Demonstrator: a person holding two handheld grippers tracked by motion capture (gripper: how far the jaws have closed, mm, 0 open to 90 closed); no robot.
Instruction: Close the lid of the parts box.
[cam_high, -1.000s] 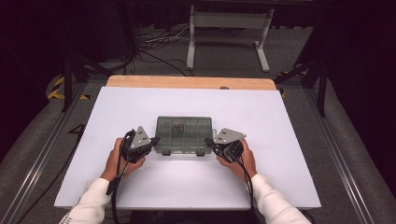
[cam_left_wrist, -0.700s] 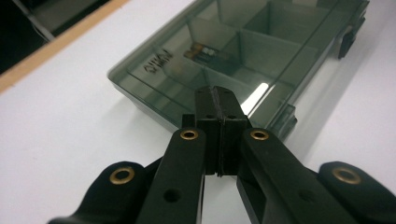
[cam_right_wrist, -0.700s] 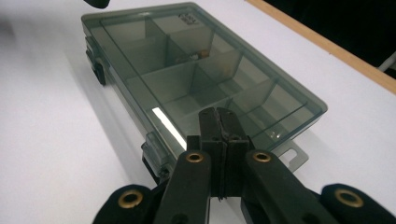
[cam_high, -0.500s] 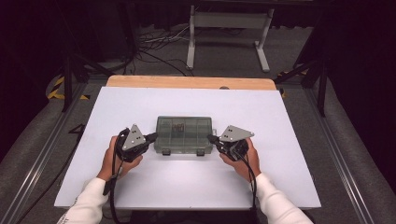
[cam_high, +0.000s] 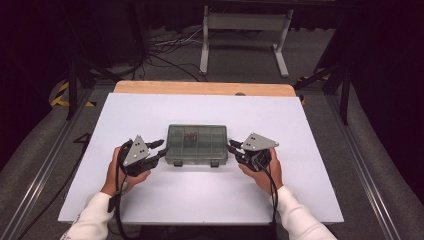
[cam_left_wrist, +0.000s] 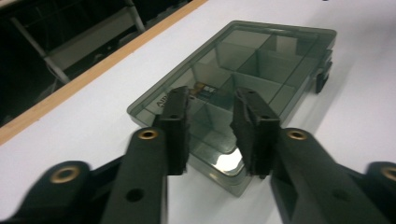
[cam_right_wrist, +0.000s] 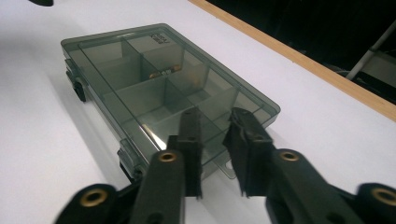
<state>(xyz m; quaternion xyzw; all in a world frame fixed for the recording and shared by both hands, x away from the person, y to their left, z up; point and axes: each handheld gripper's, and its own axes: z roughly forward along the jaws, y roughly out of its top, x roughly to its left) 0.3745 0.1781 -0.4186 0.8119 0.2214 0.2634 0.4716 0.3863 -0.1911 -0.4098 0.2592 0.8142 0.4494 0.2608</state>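
1. The left gripper (cam_high: 159, 149) sits just beside the left end of the box (cam_high: 196, 145). Its jaws have just been opening and now stand a little apart, with nothing between them.
2. The box is grey and see-through, with its lid shut. It lies flat on the white table (cam_high: 150, 110), between the two grippers (some small bits sit in one far compartment).
3. The right gripper (cam_high: 232, 148) sits just beside the right end of the box. Its jaws have just been opening too, with a narrow gap and nothing held.

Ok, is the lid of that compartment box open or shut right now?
Shut. The box lies flat on the table, its clear lid down over the dividers, both front latches at its edge.
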